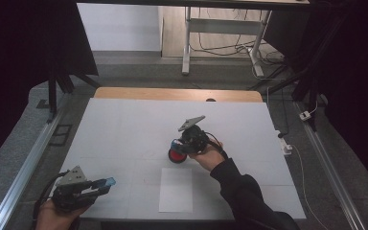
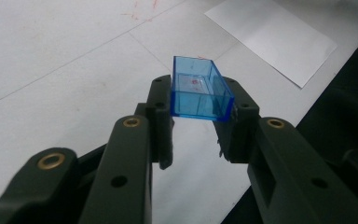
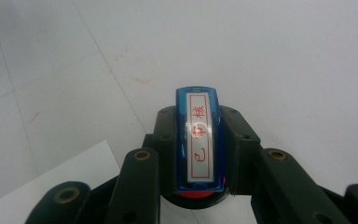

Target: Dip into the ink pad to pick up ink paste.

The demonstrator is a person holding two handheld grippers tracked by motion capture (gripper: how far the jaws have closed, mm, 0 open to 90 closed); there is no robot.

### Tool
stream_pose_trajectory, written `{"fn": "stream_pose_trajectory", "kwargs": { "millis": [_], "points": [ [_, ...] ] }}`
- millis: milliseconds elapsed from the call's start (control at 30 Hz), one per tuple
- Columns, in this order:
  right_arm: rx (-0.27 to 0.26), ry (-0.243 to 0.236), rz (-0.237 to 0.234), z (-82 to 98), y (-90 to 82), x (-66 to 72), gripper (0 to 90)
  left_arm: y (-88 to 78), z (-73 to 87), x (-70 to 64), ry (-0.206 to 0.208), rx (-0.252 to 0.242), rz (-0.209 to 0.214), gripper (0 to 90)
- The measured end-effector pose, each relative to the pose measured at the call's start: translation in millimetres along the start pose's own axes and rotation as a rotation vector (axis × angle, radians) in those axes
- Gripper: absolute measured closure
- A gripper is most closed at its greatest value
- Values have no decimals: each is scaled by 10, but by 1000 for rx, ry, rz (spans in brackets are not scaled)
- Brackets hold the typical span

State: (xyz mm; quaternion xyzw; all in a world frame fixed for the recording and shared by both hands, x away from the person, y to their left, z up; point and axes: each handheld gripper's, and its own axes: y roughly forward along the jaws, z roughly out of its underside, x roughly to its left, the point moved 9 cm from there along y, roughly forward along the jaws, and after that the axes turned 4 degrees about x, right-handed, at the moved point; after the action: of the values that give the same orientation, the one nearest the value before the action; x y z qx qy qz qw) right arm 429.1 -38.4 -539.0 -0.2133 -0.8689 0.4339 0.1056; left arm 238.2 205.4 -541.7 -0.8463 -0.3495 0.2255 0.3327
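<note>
So the right gripper (image 1: 181,146) has its jaws clamped on a blue stamp (image 3: 199,142) with a red base, the labelled top with red characters facing up at its camera. It's held over the white table (image 1: 124,129), a bit beyond the sheet of white paper (image 1: 176,189) lying near the front edge. The left gripper (image 1: 106,183) is parked down at the near left corner, jaws squeezed on the stamp's clear blue cap (image 2: 199,89), open end pointing away from the hand.

My guess is the stamp is about to go down on that paper. What worries me: the stamp isn't over the sheet yet, and there are already faint red smudges (image 3: 133,65) on the table, so coming down early would just ink the table. The paper also looks loose, nothing pinning it, so a tilted or sliding press could drag it and smear the print. And the cap is only pinched by its thin walls, so it could pop out.
</note>
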Motion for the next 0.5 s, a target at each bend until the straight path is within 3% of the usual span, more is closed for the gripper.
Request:
{"fn": "stream_pose_trajectory", "kwargs": {
  "millis": [500],
  "points": [
    [42, -23, 10, 65, 116, 28, 706, -1, 1, -3, 1, 0, 1, 686]
  ]
}}
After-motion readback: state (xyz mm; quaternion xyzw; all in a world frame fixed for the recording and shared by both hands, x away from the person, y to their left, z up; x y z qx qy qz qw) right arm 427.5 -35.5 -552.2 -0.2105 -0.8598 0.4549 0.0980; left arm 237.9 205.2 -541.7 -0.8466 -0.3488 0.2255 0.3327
